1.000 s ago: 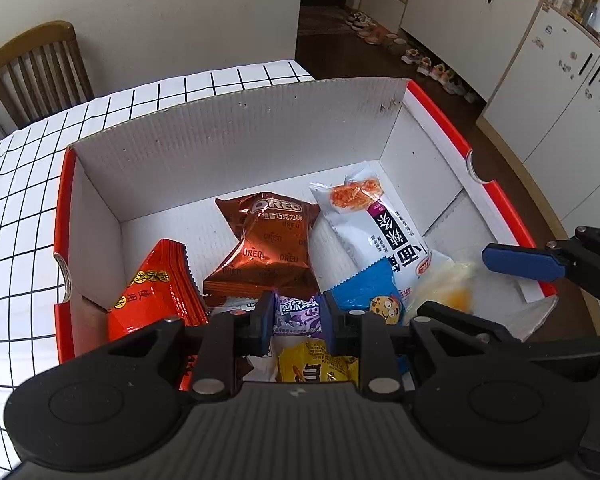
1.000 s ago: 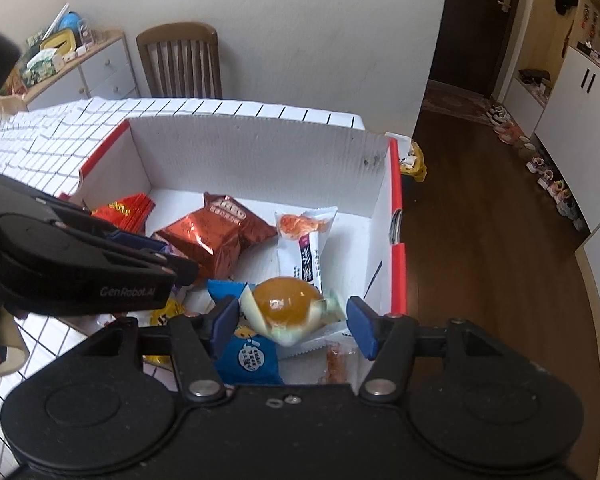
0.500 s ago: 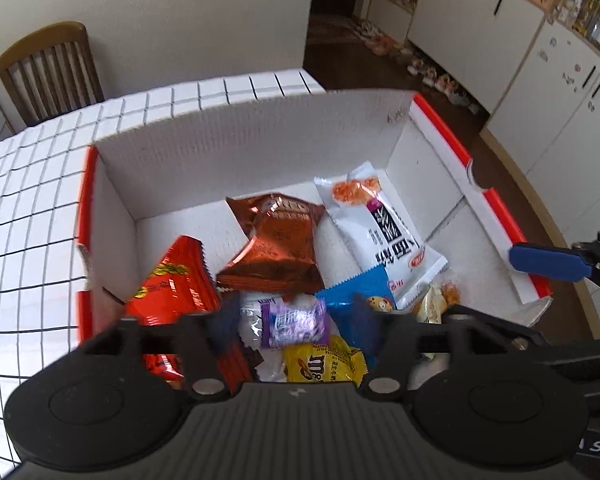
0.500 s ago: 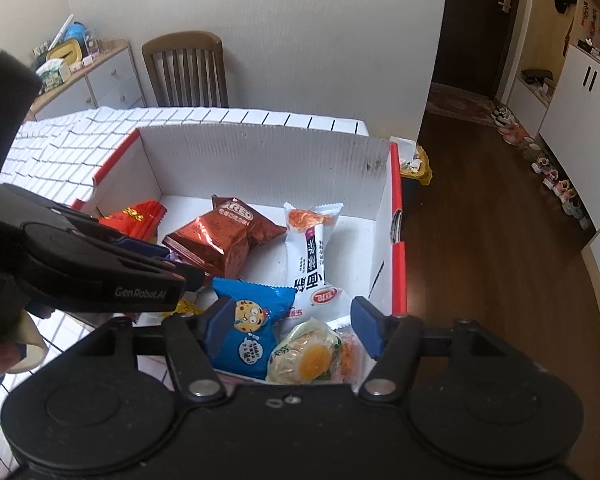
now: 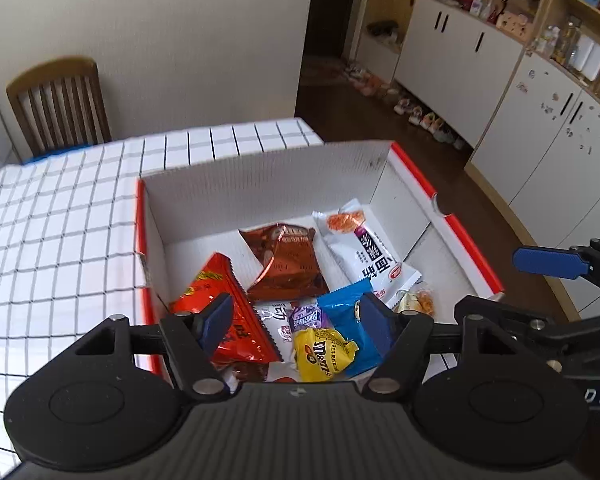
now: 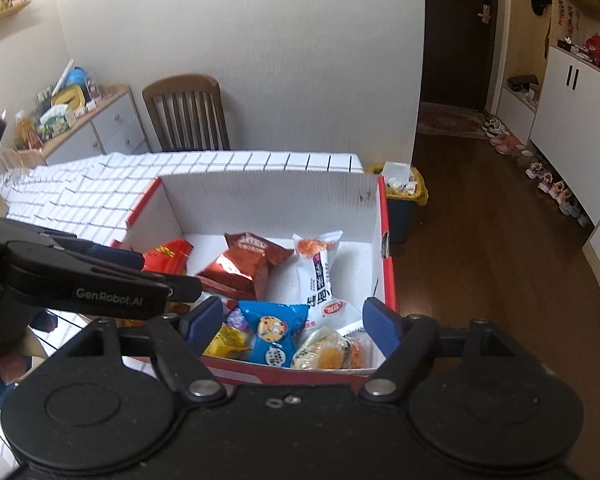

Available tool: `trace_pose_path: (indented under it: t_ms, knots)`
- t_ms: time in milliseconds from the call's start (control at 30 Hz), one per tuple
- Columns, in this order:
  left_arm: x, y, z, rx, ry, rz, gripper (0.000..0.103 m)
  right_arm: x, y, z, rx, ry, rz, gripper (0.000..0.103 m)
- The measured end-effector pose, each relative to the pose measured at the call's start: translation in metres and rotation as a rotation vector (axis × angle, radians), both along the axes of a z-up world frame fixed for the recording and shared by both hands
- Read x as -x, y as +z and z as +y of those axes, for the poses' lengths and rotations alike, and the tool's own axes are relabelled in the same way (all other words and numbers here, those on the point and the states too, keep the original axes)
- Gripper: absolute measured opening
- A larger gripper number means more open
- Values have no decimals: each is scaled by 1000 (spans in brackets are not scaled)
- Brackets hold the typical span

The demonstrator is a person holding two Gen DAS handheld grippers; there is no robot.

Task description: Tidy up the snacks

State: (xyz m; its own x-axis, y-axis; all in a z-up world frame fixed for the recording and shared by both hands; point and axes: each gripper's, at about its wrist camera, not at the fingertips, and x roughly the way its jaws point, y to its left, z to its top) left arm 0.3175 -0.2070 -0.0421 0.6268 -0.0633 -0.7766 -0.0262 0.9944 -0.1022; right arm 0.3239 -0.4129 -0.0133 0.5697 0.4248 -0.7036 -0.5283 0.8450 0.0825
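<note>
A white cardboard box with a red rim holds several snack packets. Among them are a brown Oreo bag, a white sausage-bun packet, a red packet, a blue cookie packet, a yellow M&M's bag and a purple candy. A clear-wrapped egg-yolk pastry lies in the near right corner. My left gripper hovers open above the box, nothing between its fingers. The jaws of my right gripper are opening, with nothing between them.
The box sits on a table with a white grid-pattern cloth. A wooden chair stands behind the table by the wall. A waste bin with a yellow liner stands on the wooden floor right of the table; white cabinets line the right side.
The left gripper let go of the purple candy and the right one released the egg-yolk pastry; both packets now lie in the box. Both grippers have risen and pulled back.
</note>
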Motion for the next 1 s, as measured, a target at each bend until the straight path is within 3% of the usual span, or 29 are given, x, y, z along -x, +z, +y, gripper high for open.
trace_pose_path:
  t_ms: [400,700,767,833,1000]
  knots:
    - [55,37,17,-2,-20,-119,69,39,25,-1,-70,-27,-70,85]
    - [92,55,33,23,13,-155,69,73,41,0,-127,-43,-124,87]
    - [100,60,34,14,13,-174,69,79,44,0,-138,-50,-135,88]
    - [109,65,32,-14,10,-199,69,87,47,1,-147,-56,-153,96]
    - [132,77,28,-46,-17,-260,70,107,55,7,-145,-41,-211,98]
